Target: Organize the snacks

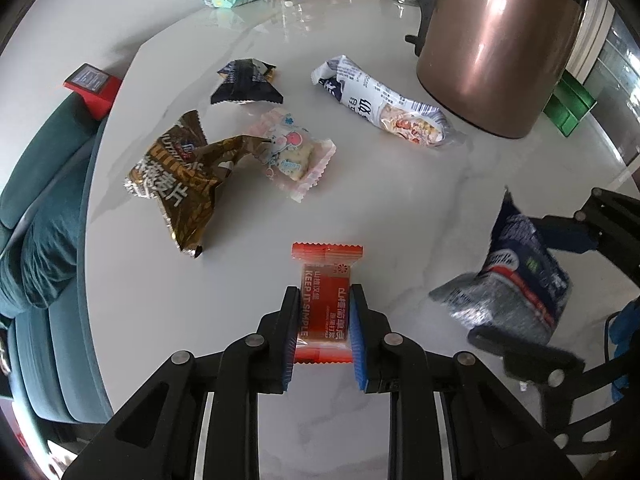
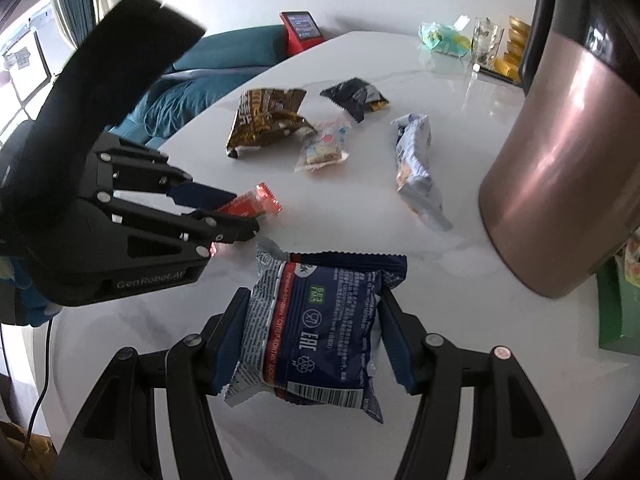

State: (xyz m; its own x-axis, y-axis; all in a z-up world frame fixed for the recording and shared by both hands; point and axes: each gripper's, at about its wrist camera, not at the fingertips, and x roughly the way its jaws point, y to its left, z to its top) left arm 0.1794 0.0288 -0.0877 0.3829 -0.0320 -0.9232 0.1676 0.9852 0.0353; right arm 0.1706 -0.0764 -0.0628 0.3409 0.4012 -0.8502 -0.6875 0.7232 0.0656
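White marble table (image 1: pixel 400 208), left tool (image 1: pixel 325 320) clamped on red snack bar (image 1: pixel 325 300), right tool (image 2: pixel 312 328) clamped on blue snack packet (image 2: pixel 320 320)

Home living or dining area, seen from above a tabletop.

Showing a glossy white marble-look table (image 1: pixel 400 208) strewn with wrapped snacks (image 1: pixel 384 102), standing beside a teal upholstered sofa (image 1: pixel 44 216) with a cushion. Sitting on the table: a large copper-coloured thermos jug (image 1: pixel 500 48), a drinking glass (image 2: pixel 486 44), and a small red device with a screen (image 2: pixel 303 28) at the far edge. Letting in daylight through a curtained window (image 2: pixel 28 56).
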